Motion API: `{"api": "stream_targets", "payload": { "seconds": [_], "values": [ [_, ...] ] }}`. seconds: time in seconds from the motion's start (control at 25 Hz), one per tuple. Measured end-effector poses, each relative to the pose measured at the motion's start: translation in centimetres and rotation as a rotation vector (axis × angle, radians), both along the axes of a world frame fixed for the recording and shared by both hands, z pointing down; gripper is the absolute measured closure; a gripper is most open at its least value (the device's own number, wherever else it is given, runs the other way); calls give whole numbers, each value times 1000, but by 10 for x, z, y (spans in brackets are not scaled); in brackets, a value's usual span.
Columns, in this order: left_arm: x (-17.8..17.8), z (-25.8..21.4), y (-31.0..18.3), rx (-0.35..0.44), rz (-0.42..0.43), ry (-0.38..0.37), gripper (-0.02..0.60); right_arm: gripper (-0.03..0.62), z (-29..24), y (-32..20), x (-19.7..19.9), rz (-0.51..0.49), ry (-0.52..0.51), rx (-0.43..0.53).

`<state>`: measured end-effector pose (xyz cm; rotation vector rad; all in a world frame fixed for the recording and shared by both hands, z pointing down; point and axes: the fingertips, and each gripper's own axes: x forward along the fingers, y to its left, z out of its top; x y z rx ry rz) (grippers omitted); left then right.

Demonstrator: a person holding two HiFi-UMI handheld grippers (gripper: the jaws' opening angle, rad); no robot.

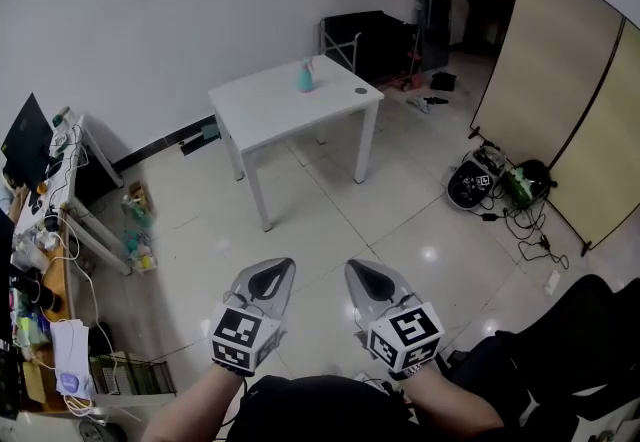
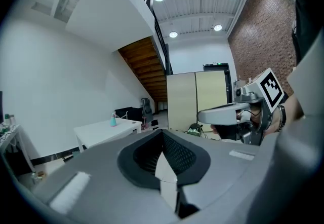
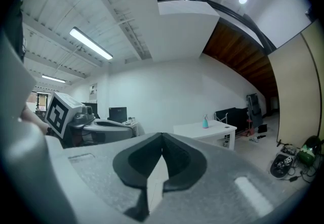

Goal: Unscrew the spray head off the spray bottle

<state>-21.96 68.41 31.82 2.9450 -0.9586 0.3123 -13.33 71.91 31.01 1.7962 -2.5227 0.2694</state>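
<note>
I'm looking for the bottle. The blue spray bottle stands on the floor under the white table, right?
No. The blue spray bottle stands on top of the white table, not underneath it. The head view shows it.

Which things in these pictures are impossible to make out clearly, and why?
- Spray bottle, all three views: too far away and too small for any detail.
- Dark round object on the white table, head view: too small to name.
- Cluttered desk, head view: cut off by the left edge.
</note>
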Motion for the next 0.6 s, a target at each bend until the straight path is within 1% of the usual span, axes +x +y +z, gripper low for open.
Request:
{"api": "stream_targets", "payload": {
  "seconds": [0.12, 0.36, 0.6],
  "values": [
    [8, 0, -10, 4, 6, -3, 566, 603, 3, -11, 11, 10, -4, -5],
    [20, 5, -42, -9, 21, 6, 566, 603, 5, -41, 19, 18, 9, -14],
    [29, 4, -90, -7, 41, 36, 566, 603, 2, -86, 26, 40, 36, -12]
  ]
}}
